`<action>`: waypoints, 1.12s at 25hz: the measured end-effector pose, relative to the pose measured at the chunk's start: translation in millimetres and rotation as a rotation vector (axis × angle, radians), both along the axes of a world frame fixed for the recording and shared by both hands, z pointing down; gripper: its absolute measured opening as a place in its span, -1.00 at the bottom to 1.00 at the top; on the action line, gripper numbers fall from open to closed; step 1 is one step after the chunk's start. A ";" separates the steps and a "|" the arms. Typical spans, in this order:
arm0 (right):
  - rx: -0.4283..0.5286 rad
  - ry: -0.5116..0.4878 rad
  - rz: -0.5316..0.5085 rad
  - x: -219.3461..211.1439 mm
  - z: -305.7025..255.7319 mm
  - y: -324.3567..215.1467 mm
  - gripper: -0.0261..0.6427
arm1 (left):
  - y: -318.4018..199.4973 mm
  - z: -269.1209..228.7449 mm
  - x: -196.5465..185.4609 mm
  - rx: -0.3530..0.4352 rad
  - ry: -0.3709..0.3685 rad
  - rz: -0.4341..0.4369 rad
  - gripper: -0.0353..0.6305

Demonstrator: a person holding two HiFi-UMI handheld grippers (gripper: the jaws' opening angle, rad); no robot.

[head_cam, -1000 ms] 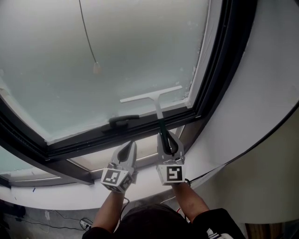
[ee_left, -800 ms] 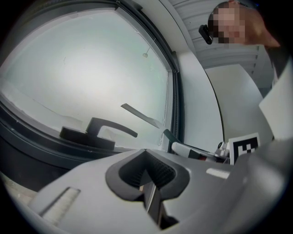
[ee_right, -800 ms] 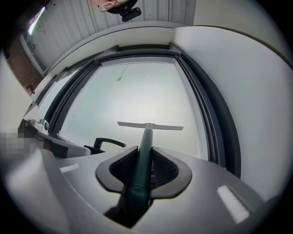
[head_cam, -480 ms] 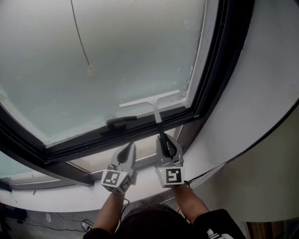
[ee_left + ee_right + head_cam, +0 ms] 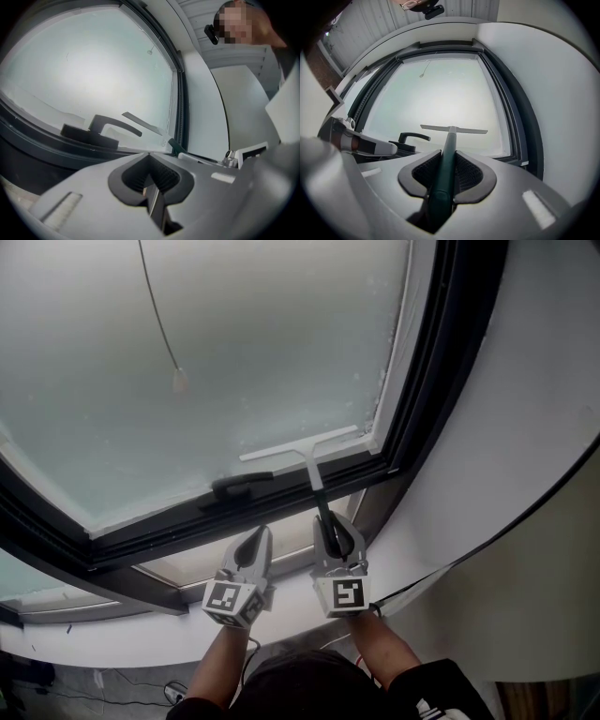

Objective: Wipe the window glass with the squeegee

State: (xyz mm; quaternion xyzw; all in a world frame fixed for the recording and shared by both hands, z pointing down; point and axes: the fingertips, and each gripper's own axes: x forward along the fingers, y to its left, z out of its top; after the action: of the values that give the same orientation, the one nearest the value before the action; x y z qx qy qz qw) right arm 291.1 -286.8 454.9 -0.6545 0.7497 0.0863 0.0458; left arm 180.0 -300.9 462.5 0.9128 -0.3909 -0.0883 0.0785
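The squeegee [image 5: 305, 451] has a white blade and a dark green handle [image 5: 444, 168]. Its blade [image 5: 453, 129] lies against the frosted window glass [image 5: 234, 362] near the pane's lower right corner, just above the bottom frame. My right gripper [image 5: 335, 532] is shut on the handle, which runs between its jaws up to the blade. My left gripper [image 5: 251, 547] hangs below the window frame, left of the right one, shut with nothing between its jaws. In the left gripper view the blade [image 5: 143, 124] shows beyond the window handle.
A dark window handle [image 5: 242, 484] sits on the black bottom frame [image 5: 159, 531], left of the blade. A thin cord with a small weight [image 5: 178, 381] hangs before the glass. The dark side frame [image 5: 441, 362] and a white curved wall [image 5: 525, 409] lie to the right.
The squeegee blade has slid down the glass toward the bottom frame, and the right gripper has drawn back with it. The left gripper has stayed put.
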 end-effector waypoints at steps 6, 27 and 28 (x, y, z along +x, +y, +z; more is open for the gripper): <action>-0.013 0.006 0.006 -0.1 4.8 0.2 -0.63 | 1.3 5.0 4.9 -0.008 0.003 0.021 -0.90; 0.522 -0.061 0.026 49.6 -316.8 -41.2 -0.63 | -4.0 -172.0 56.0 0.379 0.063 0.214 -0.90; 0.538 -0.069 0.021 52.1 -332.1 -44.1 -0.63 | -5.4 -179.3 56.8 0.389 0.069 0.216 -0.90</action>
State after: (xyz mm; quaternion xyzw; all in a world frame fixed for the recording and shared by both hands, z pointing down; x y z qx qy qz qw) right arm 343.2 -330.9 122.8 -0.6290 0.6911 0.2603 0.2428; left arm 236.8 -306.3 283.2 0.9438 -0.2634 -0.1844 -0.0766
